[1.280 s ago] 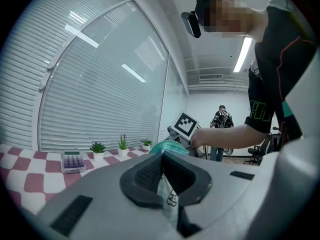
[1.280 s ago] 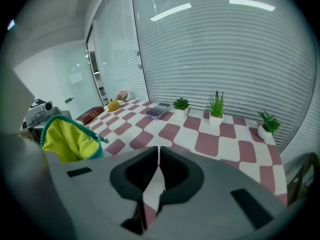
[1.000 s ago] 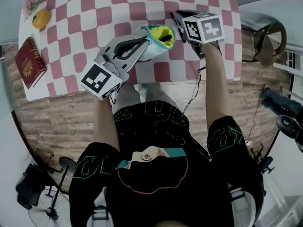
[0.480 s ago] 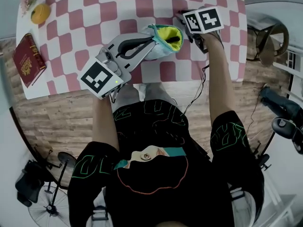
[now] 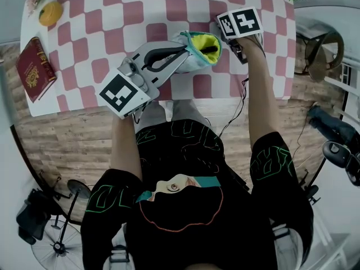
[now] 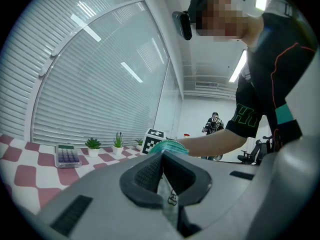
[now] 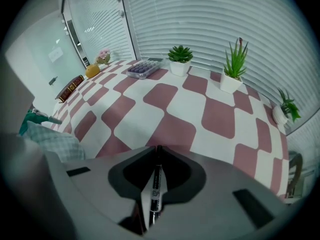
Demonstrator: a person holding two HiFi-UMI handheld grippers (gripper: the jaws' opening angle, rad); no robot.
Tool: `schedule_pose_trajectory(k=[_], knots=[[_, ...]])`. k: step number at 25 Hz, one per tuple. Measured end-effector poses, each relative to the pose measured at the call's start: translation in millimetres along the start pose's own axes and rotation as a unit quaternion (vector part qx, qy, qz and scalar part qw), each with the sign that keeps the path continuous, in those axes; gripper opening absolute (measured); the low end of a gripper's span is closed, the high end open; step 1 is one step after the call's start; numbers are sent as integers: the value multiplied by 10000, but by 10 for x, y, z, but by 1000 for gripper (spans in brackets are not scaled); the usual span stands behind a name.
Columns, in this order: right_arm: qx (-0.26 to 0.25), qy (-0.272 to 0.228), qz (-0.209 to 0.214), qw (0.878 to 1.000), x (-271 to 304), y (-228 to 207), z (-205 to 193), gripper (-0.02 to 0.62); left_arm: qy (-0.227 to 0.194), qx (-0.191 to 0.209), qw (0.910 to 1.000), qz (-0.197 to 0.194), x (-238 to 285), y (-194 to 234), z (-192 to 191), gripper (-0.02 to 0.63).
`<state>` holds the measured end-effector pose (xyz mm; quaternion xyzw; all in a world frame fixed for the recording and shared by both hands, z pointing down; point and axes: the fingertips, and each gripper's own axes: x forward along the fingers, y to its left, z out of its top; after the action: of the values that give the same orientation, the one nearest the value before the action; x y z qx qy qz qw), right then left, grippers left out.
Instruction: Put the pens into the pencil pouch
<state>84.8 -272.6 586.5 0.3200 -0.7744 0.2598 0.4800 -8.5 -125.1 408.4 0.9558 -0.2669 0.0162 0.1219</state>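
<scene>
Slatted blinds (image 7: 225,14) back a table (image 5: 112,16) in pink-and-white checks. The left gripper (image 6: 162,156) has its fingers clamped on the pale checked fabric pouch (image 5: 201,45) — teal-rimmed, yellow-lined — with its mouth held open above the table. Just beside that mouth, the right gripper (image 7: 156,151) has just been closing its fingers, and they pinch a slim black pen (image 7: 154,184) with a white label — not yet inside. A dark streak within may be another pen. Print on the pen, the pouch and the red book (image 5: 34,69) is too small to read.
</scene>
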Motion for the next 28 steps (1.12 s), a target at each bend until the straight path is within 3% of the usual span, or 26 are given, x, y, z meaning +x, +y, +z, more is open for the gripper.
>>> schedule_pose_trajectory(k=[7, 16, 28], knots=[[156, -158, -80, 9997, -37, -13, 20, 41, -161, 23, 9998, 70, -4, -28, 49, 2], [281, -1005, -76, 9945, -308, 49, 174, 41, -209, 106, 9995, 229, -16, -88, 63, 2], [432, -2022, 75, 9784, -840, 107, 250, 41, -304, 229, 9987, 337, 38, -236, 158, 2]])
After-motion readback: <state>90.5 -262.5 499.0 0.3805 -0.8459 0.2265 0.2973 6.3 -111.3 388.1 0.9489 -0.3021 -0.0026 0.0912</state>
